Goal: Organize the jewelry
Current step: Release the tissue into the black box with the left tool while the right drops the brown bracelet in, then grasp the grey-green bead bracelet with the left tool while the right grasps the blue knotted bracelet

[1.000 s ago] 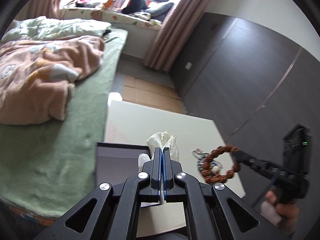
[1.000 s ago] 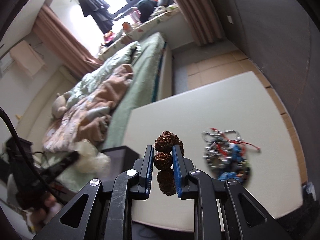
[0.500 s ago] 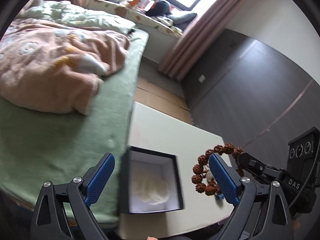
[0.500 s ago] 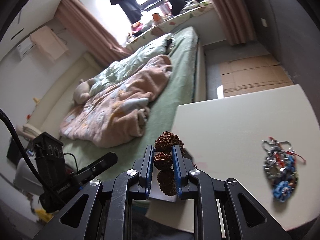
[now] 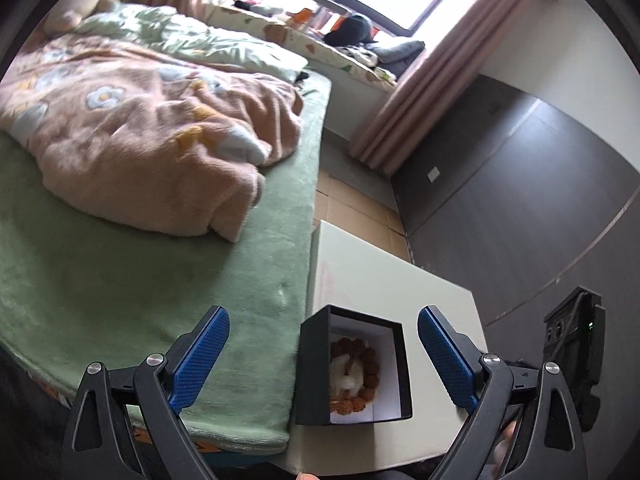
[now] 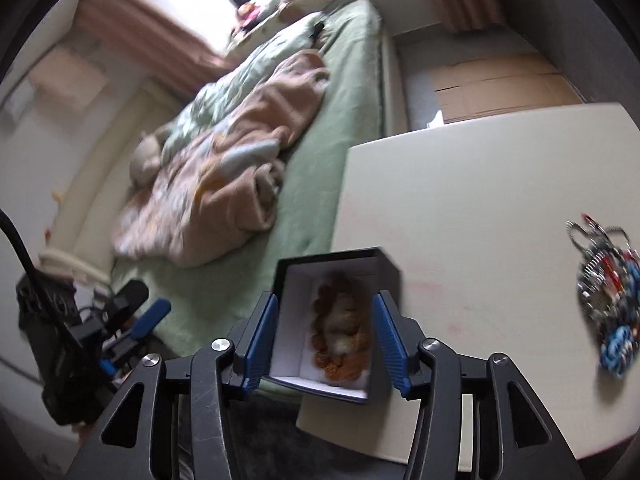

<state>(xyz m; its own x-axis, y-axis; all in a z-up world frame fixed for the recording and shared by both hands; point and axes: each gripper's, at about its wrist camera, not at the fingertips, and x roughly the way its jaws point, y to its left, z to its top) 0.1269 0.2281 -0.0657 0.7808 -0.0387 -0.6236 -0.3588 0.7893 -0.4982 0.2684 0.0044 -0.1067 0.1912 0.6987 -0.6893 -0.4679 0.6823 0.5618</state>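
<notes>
Bracelet [image 6: 340, 332] now in box [image 5: 316, 364] on table [image 6: 460, 208]; left tool [image 5: 324, 354] wide, right tool [image 6: 326, 332] opening, empty.

Bedroom in a home. Bed [image 5: 152, 280] with green cover, rumpled pink floral blanket [image 5: 152, 136] on it; cushioned window seat [image 5: 344, 56] beyond the bed's far end, pink curtains [image 5: 420, 100] beside it; low white table [image 5: 384, 288] against the bed's side.

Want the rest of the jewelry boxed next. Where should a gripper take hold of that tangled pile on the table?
Come from above on the tangled pile and pinch a raised loop or cord near its top. It lies flat and loose on the table, so a sideways approach would probably only push it along.
</notes>
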